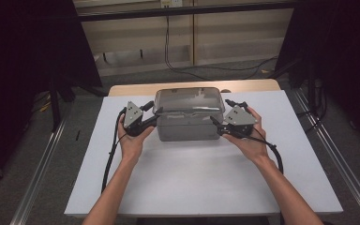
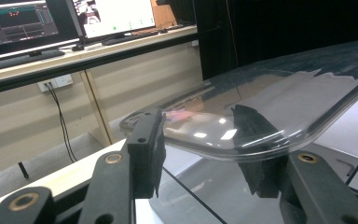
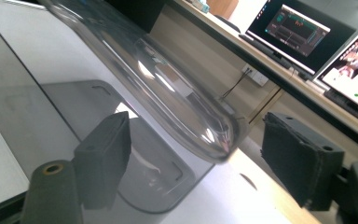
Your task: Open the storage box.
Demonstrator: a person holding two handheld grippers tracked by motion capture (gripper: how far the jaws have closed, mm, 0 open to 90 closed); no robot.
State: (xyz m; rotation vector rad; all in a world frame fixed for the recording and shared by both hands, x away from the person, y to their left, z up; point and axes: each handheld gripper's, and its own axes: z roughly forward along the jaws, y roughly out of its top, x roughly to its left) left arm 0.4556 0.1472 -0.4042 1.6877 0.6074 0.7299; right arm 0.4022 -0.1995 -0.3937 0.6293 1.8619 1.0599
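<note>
Straddling the rim of the clear, round-cornered plastic lid (image 1: 189, 100) from either end, left gripper (image 1: 151, 120) and right gripper (image 1: 216, 125) both gaping, pads either side of the edge without pinching yet. Best closed together and evenly, then raised level, lest the lid twist on the grey translucent rectangular plastic box (image 1: 187, 127) sitting mid-way on the white tabletop board (image 1: 192, 183). Farther off, black cables (image 1: 168, 47) and two lit monitors (image 2: 65, 18), nothing in the way.
</note>
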